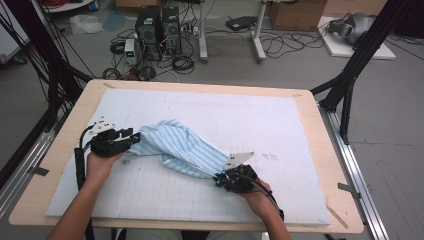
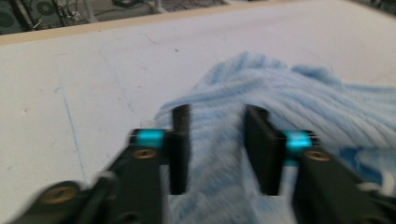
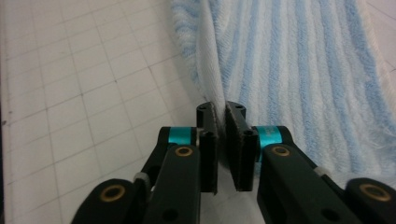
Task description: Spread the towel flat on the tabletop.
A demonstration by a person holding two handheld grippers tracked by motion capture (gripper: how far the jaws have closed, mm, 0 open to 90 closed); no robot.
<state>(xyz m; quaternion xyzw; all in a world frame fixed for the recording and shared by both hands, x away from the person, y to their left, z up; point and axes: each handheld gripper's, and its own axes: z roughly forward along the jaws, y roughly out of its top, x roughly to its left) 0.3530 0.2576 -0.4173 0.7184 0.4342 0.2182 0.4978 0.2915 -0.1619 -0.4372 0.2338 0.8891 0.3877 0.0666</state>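
Note:
A light blue and white striped towel (image 1: 180, 147) lies bunched across the white gridded mat, running from left to lower right. At its left end, my left gripper (image 1: 132, 137) points right into the cloth. In the left gripper view the jaws (image 2: 217, 116) stand apart, with towel (image 2: 289, 98) bulging up between them in a blurred picture. At the towel's lower right end is my right gripper (image 1: 220, 176). In the right gripper view its jaws (image 3: 220, 112) are nearly together, pinching the folded edge of the towel (image 3: 299, 70).
The white mat (image 1: 250, 115) covers most of a wooden table (image 1: 330, 165), whose bare rim shows all round. Beyond the far edge, on the floor, are computer towers (image 1: 157, 25), cables and a cardboard box (image 1: 297, 15). Black frame legs stand at both sides.

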